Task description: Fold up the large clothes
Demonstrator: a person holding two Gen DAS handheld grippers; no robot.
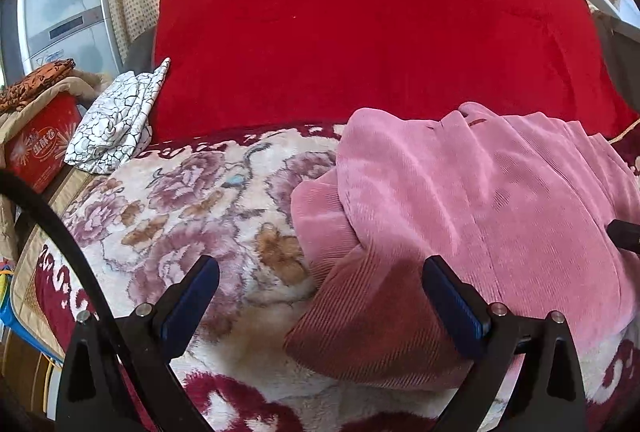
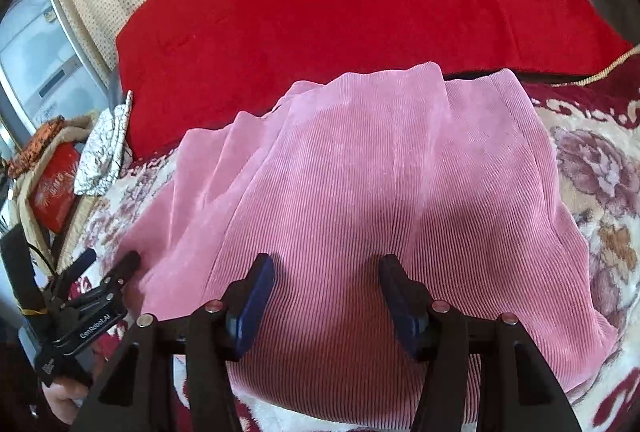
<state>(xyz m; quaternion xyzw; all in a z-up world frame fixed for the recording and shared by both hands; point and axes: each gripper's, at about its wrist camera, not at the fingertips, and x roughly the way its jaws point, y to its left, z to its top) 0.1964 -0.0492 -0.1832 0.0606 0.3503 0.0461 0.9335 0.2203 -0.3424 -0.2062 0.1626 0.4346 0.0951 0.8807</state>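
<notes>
A pink corduroy garment (image 1: 472,200) lies partly folded on a floral fleece blanket (image 1: 192,216). In the right wrist view it (image 2: 360,192) fills the middle. My left gripper (image 1: 320,272) is open and empty, its jaws set wide over the garment's near left corner, a sleeve end (image 1: 360,320). My right gripper (image 2: 326,272) is open and empty, hovering just above the garment's near middle. The left gripper also shows in the right wrist view (image 2: 108,264) at the garment's left edge.
A large red cushion (image 1: 360,32) stands behind the garment. A white crackle-patterned cloth (image 1: 116,120) lies at the left. A red box (image 1: 40,144) with orange cloth on it and a grey appliance (image 1: 60,0) are further left.
</notes>
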